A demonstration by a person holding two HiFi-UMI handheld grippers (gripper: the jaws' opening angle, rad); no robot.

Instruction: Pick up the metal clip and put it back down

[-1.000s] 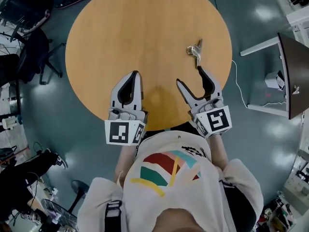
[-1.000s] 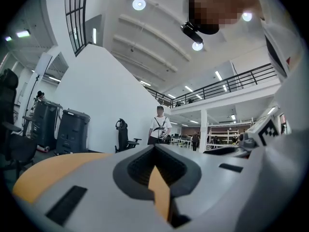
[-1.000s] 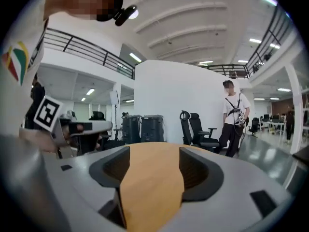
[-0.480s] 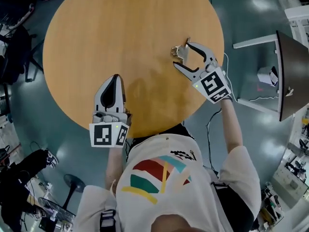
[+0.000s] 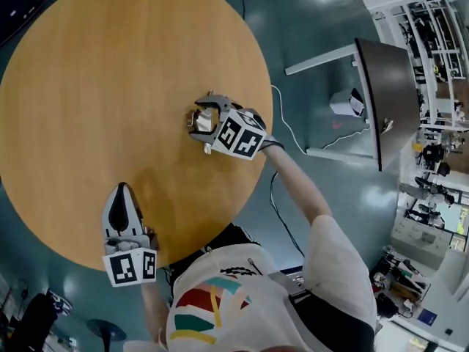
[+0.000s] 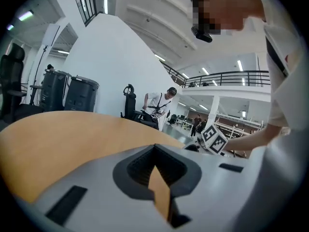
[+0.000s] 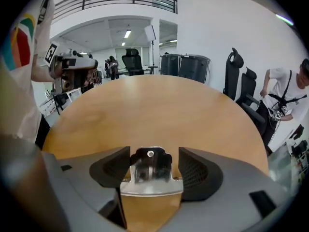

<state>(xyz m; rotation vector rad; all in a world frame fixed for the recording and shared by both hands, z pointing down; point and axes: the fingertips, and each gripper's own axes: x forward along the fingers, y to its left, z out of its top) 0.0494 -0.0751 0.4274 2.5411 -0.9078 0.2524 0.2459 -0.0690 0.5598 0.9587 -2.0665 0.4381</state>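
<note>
Wooden round table (image 5: 88, 86) under both my tools. My right gripper (image 5: 201, 129) is out near the table's right edge with its jaws closed in on the metal clip (image 7: 150, 172). The pads press its sides, and its base rests on the tabletop. My left gripper (image 5: 122, 191) lies by the near edge of the table, well apart from the clip, jaws brought together with nothing between them but a sliver of tabletop.
</note>
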